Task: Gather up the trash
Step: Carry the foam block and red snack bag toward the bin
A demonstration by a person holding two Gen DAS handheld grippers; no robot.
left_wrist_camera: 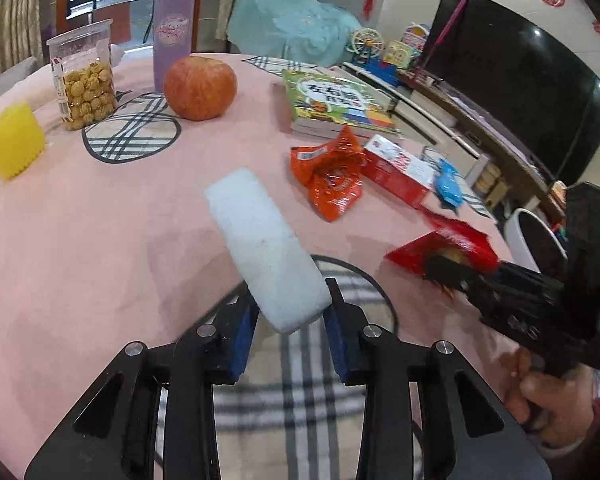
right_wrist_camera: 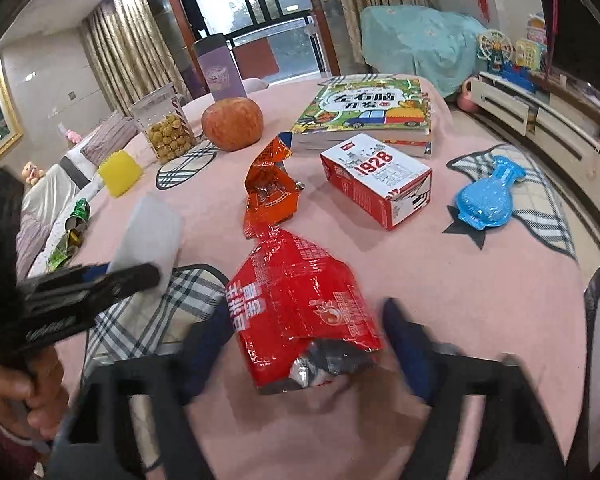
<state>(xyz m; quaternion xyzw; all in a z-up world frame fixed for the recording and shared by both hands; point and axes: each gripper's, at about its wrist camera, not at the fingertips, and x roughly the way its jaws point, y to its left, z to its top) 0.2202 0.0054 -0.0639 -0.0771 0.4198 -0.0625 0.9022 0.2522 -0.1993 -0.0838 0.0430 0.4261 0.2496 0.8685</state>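
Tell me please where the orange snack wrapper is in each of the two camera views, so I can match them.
Left wrist view: the orange wrapper lies right of centre, beyond the white foam block, touching the red-and-white box.
Right wrist view: it stands near the centre, left of and apart from the box.
Shared landmark: the apple, behind the wrapper in both.

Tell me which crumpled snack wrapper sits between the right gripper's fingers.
The red wrapper, lying between the right gripper. The orange wrapper lies farther off, beside the white and red box.
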